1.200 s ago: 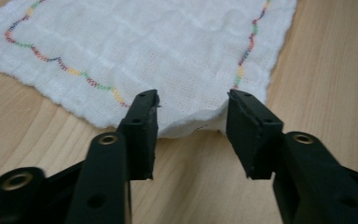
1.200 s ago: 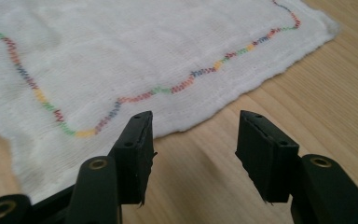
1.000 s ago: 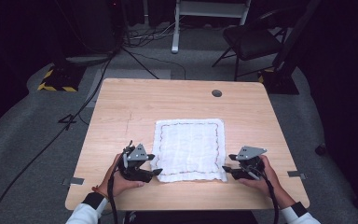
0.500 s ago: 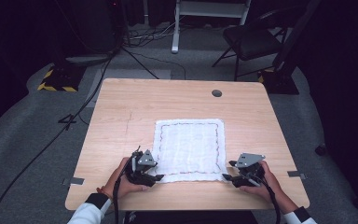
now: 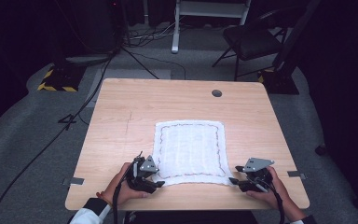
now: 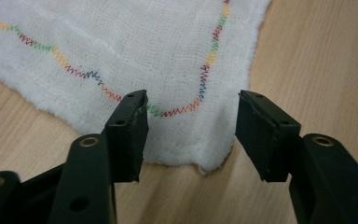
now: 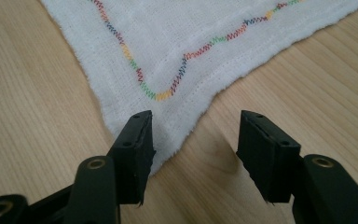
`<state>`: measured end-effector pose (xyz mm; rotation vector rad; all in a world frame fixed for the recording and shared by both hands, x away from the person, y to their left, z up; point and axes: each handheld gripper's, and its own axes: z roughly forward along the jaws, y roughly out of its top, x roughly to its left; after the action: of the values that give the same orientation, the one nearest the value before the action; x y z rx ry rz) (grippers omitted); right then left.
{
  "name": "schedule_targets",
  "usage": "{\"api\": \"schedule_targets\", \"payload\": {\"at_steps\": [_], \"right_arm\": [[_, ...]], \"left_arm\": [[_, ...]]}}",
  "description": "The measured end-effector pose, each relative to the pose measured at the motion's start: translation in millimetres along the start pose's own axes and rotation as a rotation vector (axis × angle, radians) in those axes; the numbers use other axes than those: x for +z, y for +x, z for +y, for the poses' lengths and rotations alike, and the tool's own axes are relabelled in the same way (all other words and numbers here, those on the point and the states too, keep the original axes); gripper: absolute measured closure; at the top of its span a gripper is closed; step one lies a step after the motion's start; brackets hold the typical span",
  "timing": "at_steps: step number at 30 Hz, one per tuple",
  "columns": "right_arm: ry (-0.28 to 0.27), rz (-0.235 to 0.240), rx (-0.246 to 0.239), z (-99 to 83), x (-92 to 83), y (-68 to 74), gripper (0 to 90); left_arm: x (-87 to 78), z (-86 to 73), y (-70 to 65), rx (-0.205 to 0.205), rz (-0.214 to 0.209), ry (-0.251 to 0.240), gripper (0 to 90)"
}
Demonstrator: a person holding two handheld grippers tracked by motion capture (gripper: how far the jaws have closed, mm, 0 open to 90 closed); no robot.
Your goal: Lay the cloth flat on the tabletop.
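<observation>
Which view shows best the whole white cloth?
The high view: there the cloth lies flat on the table, all four edges visible. The left gripper view and the right gripper view each show one near corner with coloured zigzag stitching.

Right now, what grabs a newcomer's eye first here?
The white cloth with its rainbow zigzag stitching, spread flat on the near half of the wooden table. Next, the left claw and right claw, one at each near corner of the cloth, jaws apart around the corner tips, not yet pinching.
</observation>
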<state>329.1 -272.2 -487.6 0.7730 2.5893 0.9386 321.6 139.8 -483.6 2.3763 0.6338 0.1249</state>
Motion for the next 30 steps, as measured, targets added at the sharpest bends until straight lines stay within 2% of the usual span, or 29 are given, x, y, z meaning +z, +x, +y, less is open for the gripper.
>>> {"api": "schedule_targets", "payload": {"at_steps": [2, 5, 9, 13, 15, 18, 21, 27, 30], "right_arm": [[-0.002, -0.016, -0.022, 0.1, -2.8, 0.6, 44.5], [-0.027, -0.028, -0.012, 1.0, -6.3, -2.2, 43.7], [-0.032, -0.042, -0.003, 2.4, -7.7, -6.8, 41.8], [-0.075, -0.053, 0.020, 9.3, -10.1, -15.2, 41.7], [-0.079, -0.067, 0.021, 14.3, -10.1, -21.0, 41.8], [-0.095, -0.076, 0.028, 24.2, -7.8, -31.9, 42.6], [-0.099, -0.099, 0.020, 36.7, -2.0, -45.4, 43.2], [-0.088, -0.152, 0.034, 61.3, 16.2, -77.0, 44.0], [-0.093, -0.151, 0.054, 71.9, 26.0, -90.7, 44.1]], "left_arm": [[-3.2, 0.1, -1.5, -0.004, -0.002, -0.018, 38.9], [-7.7, 0.7, -0.2, -0.018, 0.010, -0.044, 35.9], [-12.5, 2.4, 6.4, -0.039, 0.030, -0.076, 31.9], [-16.3, 5.3, 15.3, -0.083, 0.057, -0.129, 27.2], [-16.9, 8.0, 21.8, -0.110, 0.070, -0.144, 25.9], [-16.0, 15.9, 34.1, -0.124, 0.092, -0.165, 24.6], [-11.0, 27.6, 47.9, -0.108, 0.133, -0.156, 23.8], [5.6, 48.8, 78.0, -0.130, 0.139, -0.146, 22.7], [15.5, 57.3, 89.9, -0.134, 0.150, -0.131, 22.7]]}}
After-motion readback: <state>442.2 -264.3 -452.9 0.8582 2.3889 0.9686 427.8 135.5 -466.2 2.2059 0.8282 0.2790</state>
